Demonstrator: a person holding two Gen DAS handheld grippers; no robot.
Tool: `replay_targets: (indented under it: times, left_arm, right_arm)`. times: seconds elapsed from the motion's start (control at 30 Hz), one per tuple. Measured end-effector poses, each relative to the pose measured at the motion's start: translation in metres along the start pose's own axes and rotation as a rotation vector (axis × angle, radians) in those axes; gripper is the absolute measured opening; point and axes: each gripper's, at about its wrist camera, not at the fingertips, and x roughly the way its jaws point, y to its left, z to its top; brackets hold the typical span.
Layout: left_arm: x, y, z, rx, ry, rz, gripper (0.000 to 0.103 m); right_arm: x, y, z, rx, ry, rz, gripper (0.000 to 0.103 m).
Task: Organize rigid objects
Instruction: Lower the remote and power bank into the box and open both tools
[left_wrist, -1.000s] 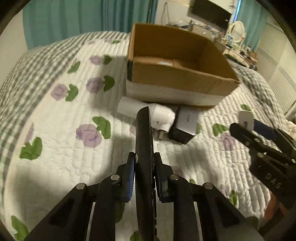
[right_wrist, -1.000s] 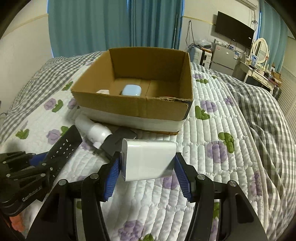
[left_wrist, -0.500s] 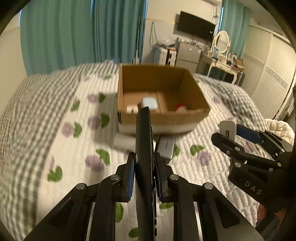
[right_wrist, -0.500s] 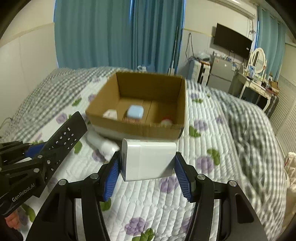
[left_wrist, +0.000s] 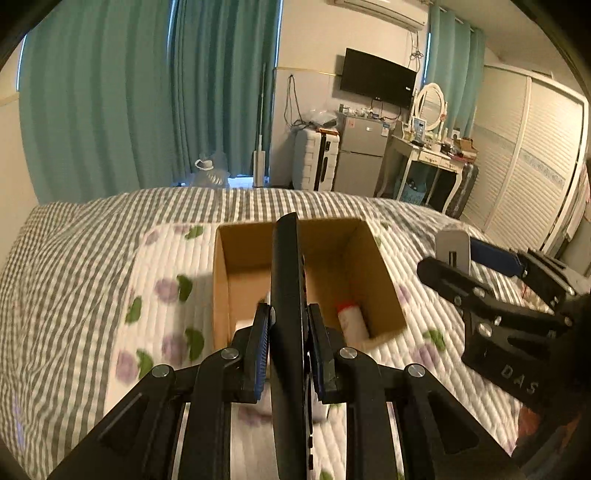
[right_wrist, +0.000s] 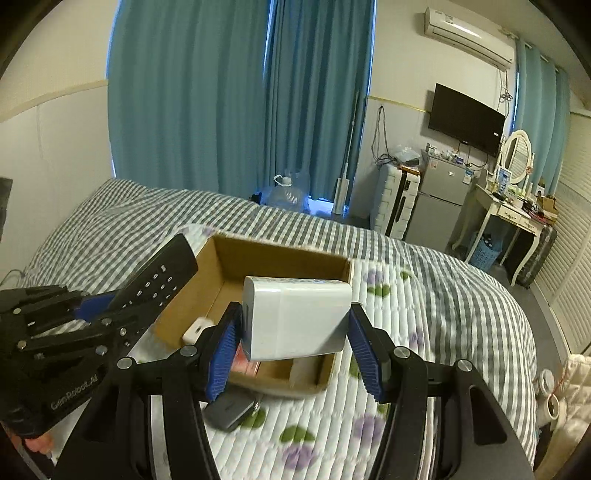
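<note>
Black remote (left_wrist: 286, 295) edge-on between left jaws, above cardboard box (left_wrist: 373, 273).

Open-topped box (right_wrist: 258, 254), clutter (left_wrist: 351, 321) inside

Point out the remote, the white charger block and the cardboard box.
remote (left_wrist: 286, 295), left wrist view, on its black edge above the pads.
white charger block (right_wrist: 295, 319), right wrist view, middle of its front face.
cardboard box (right_wrist: 280, 258), right wrist view, inner far wall.

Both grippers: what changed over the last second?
Both lifted from bed level to above the cardboard box. Unchanged: left gripper still clamps the black remote, right gripper still holds the white charger; gray adapter stays on the quilt.
</note>
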Motion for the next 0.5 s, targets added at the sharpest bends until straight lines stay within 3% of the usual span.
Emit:
replay_targets:
  times: [0.2,0.5]
  left_arm:
    - [0.050,0.003,0.024,-0.013,0.023,0.033,0.020]
    - [0.130,0.025,0.020,-0.097,0.106,0.051,0.020]
  right_arm:
    - [0.050,-0.018,0.018,0.020,0.028,0.017,0.057]
    - [0.114,-0.026,0.015,0.006,0.079,0.041,0.057]
